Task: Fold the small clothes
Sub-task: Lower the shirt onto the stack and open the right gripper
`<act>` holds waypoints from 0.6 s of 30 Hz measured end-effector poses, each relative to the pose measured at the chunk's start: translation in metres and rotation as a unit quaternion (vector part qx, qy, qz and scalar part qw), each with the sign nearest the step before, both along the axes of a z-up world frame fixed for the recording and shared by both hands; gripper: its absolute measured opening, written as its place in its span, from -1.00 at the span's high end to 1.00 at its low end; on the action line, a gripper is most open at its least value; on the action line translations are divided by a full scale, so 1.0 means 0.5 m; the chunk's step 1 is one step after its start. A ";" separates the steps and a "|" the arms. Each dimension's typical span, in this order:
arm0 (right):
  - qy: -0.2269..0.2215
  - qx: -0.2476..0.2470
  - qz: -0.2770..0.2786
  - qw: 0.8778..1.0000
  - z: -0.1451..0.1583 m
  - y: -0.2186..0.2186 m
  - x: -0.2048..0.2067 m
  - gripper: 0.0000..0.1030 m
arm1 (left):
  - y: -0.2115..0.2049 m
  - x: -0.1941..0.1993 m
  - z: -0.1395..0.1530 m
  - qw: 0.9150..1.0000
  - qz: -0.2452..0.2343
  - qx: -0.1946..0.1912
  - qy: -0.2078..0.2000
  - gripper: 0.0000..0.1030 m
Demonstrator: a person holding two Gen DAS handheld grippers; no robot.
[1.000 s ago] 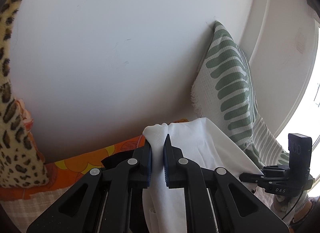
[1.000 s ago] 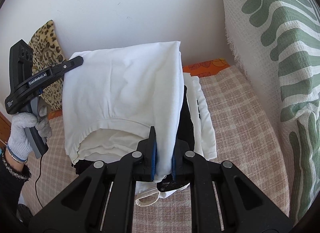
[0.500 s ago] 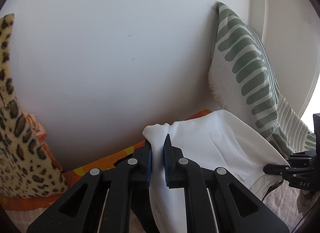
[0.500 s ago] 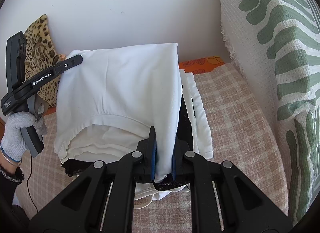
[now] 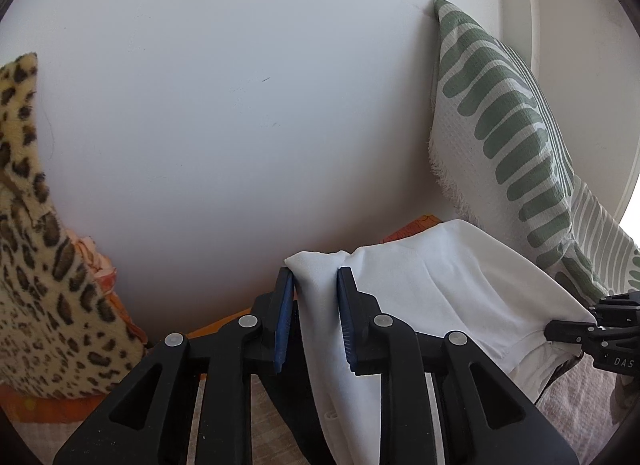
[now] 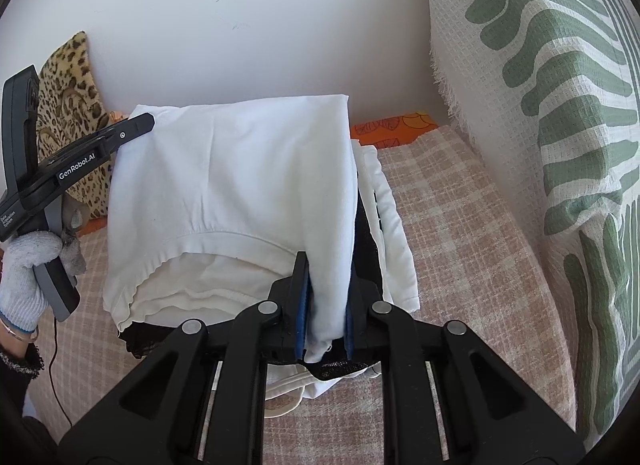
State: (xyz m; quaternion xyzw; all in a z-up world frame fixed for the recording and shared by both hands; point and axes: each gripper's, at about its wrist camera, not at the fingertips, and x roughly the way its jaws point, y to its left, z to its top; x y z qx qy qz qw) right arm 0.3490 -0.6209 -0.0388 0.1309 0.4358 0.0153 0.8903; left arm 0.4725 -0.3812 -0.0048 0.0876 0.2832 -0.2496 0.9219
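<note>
Since 0.5 s ago both sets of fingers have parted: blue pads that were pressed tight on the cloth now stand spread, with fabric lying loosely between them. The left gripper (image 5: 316,285) has a bunched corner of the white garment (image 5: 448,289) draped between its open fingers; whether the cloth touches both pads cannot be told. The right gripper (image 6: 325,297) likewise stands spread around a hanging fold of the same white garment (image 6: 232,181), gaps visible on both sides. The right wrist view shows what the left does not: the garment lies folded on top of a stack of other clothes (image 6: 384,225), white and black layers showing beneath its hem, and a gloved left hand (image 6: 24,269) gripping the left tool's handle. The left wrist view shows the garment's top edge running across to the right gripper's tips at the frame's right edge. The stack sits on a pink-and-cream checked bed cover (image 6: 472,233). Behind is a plain white wall (image 5: 240,105); a leopard-print cushion (image 5: 36,265) leans at left, a green-and-white patterned cushion (image 6: 552,113) at right, orange fabric (image 6: 392,127) along the wall's foot.
</note>
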 end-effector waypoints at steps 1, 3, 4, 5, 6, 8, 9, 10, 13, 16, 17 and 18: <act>0.000 -0.006 -0.006 1.000 0.004 0.001 -0.006 0.58 | 0.006 -0.004 0.005 1.000 0.002 -0.001 -0.004 0.28; -0.003 -0.010 -0.016 1.000 0.015 0.003 -0.021 0.37 | 0.020 -0.016 0.019 1.000 0.003 -0.009 -0.007 0.17; -0.007 -0.010 -0.021 1.000 0.024 0.004 -0.030 0.34 | 0.024 -0.024 0.027 1.000 0.002 -0.011 -0.009 0.17; -0.011 -0.007 -0.022 1.000 0.033 0.005 -0.038 0.34 | 0.028 -0.033 0.035 1.000 0.002 -0.011 -0.011 0.16; -0.014 -0.006 -0.023 1.000 0.043 0.008 -0.046 0.33 | 0.033 -0.042 0.044 1.000 0.000 -0.012 -0.011 0.16; -0.018 -0.014 -0.025 0.999 0.063 0.018 -0.064 0.32 | 0.042 -0.063 0.060 1.000 -0.001 -0.015 -0.015 0.06; -0.020 -0.016 -0.026 0.999 0.073 0.023 -0.072 0.32 | 0.047 -0.075 0.069 1.000 -0.002 -0.017 -0.016 0.05; -0.021 -0.018 -0.027 0.999 0.084 0.029 -0.081 0.32 | 0.053 -0.086 0.077 1.000 -0.004 -0.021 -0.016 0.03; -0.029 -0.022 -0.030 0.999 0.116 0.051 -0.117 0.27 | 0.071 -0.129 0.103 0.999 -0.011 -0.031 -0.015 -0.03; -0.039 -0.038 -0.028 0.998 0.148 0.082 -0.155 0.11 | 0.091 -0.181 0.130 0.999 -0.019 -0.033 -0.022 -0.14; -0.041 -0.045 -0.028 0.998 0.158 0.095 -0.168 0.10 | 0.098 -0.200 0.141 0.999 -0.023 -0.034 -0.025 -0.18; -0.044 -0.048 -0.029 0.997 0.169 0.107 -0.182 0.09 | 0.106 -0.220 0.152 0.999 -0.025 -0.035 -0.029 -0.21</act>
